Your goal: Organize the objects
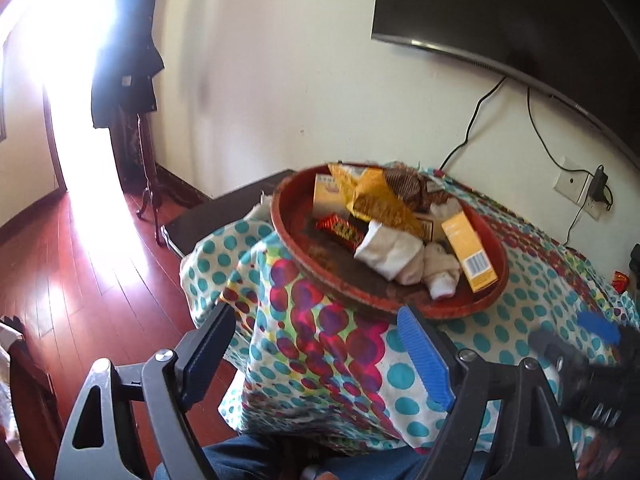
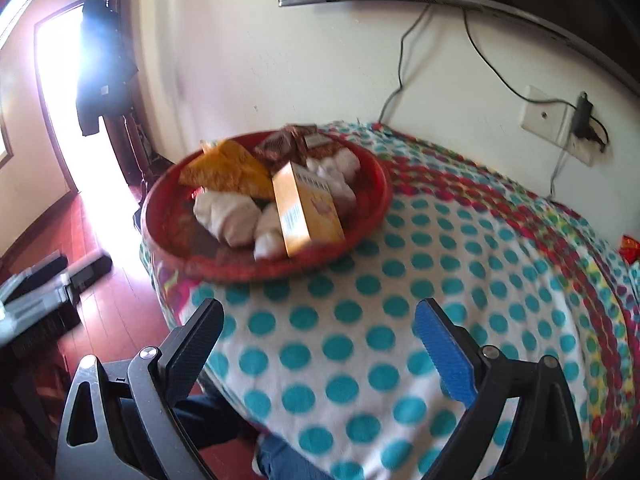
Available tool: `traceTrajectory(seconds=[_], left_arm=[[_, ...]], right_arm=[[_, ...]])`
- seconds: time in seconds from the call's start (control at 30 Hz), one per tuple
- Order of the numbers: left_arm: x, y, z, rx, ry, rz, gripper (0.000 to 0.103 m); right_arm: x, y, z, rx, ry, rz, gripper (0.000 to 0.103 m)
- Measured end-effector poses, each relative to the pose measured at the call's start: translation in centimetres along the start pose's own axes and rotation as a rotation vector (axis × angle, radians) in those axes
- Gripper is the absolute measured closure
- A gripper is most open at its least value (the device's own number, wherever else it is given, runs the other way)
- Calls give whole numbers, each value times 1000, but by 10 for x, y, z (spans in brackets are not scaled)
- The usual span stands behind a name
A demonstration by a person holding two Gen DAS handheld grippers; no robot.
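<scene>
Left wrist view: my polka-dot tablecloth [image 1: 332, 344] carries the red tray [image 1: 496, 292] near its far left edge, holding a yellow box [image 1: 470, 252], white cloth bundles [image 1: 394, 252] and snack packets [image 1: 340, 229]. Both my left gripper [image 1: 316, 356] and right gripper [image 2: 320, 344] stand wide apart, empty, short of the tray.

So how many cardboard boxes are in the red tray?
3 visible: an orange box at the tray's right, a yellow box at the back left, a matchbox-like one mid-tray under the wrapper. Others may be hidden.

Left tool [image 1: 320, 344]: black frame, blue ribbed pad, silver screws.
</scene>
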State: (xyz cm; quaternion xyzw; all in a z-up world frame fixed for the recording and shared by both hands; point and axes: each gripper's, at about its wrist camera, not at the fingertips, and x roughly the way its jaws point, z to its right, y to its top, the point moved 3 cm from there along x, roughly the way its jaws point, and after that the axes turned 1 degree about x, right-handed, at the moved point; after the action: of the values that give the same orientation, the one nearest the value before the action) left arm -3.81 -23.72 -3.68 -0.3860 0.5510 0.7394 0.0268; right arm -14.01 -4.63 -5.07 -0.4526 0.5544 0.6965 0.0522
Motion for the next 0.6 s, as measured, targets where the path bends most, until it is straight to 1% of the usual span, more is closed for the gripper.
traceTrajectory(seconds=[0.1,0.17,0.23,0.27,0.33,0.37,0.4,0.47,0.53,0.6], left_arm=[[-14,5,0,-24,8,38,18],[-19,6,1,-52,-9,36,17],[-22,6,6,-47,-40,26,17],[-23,5,10,-37,-52,24,17],[-25,1,17,-22,-48,18,17],[-27,-1,20,-16,-49,16,17],[-29,-3,24,-5,-46,17,17],[-34,-6,29,16,-32,28,17],[-38,-10,34,42,-30,38,17],[-36,-13,35,47,-28,32,17]], right_arm=[[-14,-10,5,7,6,6,7],[-24,-10,7,-6,-3,23,6],[-31,-11,13,-16,-32,44,3],[-34,-11,20,-12,-64,55,3],[-37,-9,32,9,-94,81,2],[-36,-6,41,16,-111,112,2],[-34,-3,47,13,-139,134,1],[-19,10,68,12,-229,157,1],[-1,21,83,17,-228,139,1],[20,34,93,-8,-246,109,1]])
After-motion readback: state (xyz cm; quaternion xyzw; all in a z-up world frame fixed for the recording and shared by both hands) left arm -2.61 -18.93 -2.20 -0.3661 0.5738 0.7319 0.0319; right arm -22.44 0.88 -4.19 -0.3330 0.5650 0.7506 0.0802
